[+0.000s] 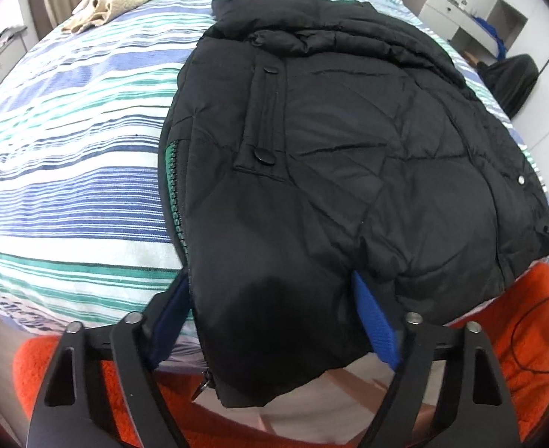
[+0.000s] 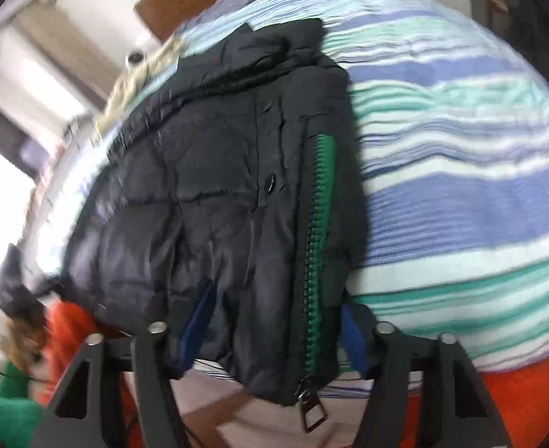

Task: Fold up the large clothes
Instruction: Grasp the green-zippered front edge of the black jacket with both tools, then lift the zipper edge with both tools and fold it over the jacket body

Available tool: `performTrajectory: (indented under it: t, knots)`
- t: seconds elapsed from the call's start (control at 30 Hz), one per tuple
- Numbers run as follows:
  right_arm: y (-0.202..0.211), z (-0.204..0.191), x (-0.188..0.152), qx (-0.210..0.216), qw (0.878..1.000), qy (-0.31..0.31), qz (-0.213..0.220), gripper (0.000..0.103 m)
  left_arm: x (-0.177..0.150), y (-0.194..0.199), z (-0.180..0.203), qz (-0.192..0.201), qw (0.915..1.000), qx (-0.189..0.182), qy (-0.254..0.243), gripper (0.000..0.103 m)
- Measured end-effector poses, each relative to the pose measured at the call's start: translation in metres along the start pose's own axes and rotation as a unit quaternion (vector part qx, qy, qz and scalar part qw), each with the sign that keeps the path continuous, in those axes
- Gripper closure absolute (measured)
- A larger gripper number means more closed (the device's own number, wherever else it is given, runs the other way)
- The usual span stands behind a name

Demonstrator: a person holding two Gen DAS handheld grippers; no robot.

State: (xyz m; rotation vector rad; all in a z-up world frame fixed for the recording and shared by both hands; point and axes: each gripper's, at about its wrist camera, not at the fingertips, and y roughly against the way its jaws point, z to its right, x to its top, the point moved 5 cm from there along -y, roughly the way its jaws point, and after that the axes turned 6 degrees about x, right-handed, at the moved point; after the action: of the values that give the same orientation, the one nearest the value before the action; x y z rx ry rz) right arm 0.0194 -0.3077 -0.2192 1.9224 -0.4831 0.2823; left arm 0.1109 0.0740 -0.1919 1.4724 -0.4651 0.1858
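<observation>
Both tools pinch the black jacket's (image 1: 349,142) hem overhanging the bed's (image 1: 69,142) edge: left tool (image 1: 274,321), right tool (image 2: 274,321); open striped bedding lies beyond.

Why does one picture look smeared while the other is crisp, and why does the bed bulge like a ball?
Right wrist view: motion blur smears the black jacket and the room at left. Left wrist view: sharp, its snaps and stitching clear. Both: the fisheye lens bows the striped bedspread; corners go dark.
</observation>
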Motion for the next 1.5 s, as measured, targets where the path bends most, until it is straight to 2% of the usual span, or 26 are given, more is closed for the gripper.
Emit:
performTrajectory:
  t: [0.03, 0.13, 0.17, 0.27, 0.37, 0.77, 1.0, 1.23, 1.37, 1.43, 1.5]
  knots:
    - [-0.002, -0.001, 0.001, -0.005, 1.000, 0.001, -0.002, 0.056, 0.000, 0.001, 0.000, -0.002, 1.0000, 0.007, -0.001, 0.035]
    - [0.001, 0.000, 0.008, 0.003, 1.000, -0.016, 0.011, 0.065, 0.000, 0.010, -0.003, -0.004, 0.9998, 0.021, 0.001, 0.065]
    - [0.005, -0.002, 0.009, 0.008, 1.000, -0.018, 0.021, 0.070, 0.001, 0.014, -0.005, -0.004, 0.9998, 0.020, 0.004, 0.071]
    - [0.017, -0.011, 0.014, 0.017, 0.999, -0.011, 0.048, 0.077, 0.006, 0.026, -0.011, 0.005, 0.9997, 0.001, 0.025, 0.079]
    - [0.021, -0.016, 0.015, 0.015, 0.998, -0.003, 0.056, 0.080, 0.009, 0.034, -0.013, 0.017, 0.9990, -0.010, 0.039, 0.084]
    - [0.034, -0.016, 0.011, 0.024, 0.998, 0.002, 0.062, 0.085, 0.003, 0.053, -0.011, 0.038, 0.9987, -0.012, 0.032, 0.087]
    - [0.046, -0.023, 0.005, 0.028, 0.998, 0.016, 0.048, 0.085, -0.009, 0.075, -0.014, 0.034, 0.9993, -0.006, 0.013, 0.087]
    - [0.065, -0.032, -0.011, 0.035, 0.999, 0.023, 0.024, 0.085, -0.036, 0.098, -0.016, 0.018, 0.9996, 0.016, -0.018, 0.087]
    - [0.081, -0.046, -0.023, 0.043, 0.999, 0.030, 0.004, 0.086, -0.052, 0.123, -0.017, 0.002, 0.9994, 0.014, -0.031, 0.087]
    - [0.097, -0.057, -0.026, 0.064, 0.998, 0.023, -0.001, 0.086, -0.055, 0.145, -0.022, 0.001, 0.9996, 0.002, -0.028, 0.087]
    - [0.115, -0.064, -0.024, 0.090, 0.996, 0.013, 0.005, 0.086, -0.049, 0.169, -0.026, 0.016, 0.9996, -0.013, -0.019, 0.088]
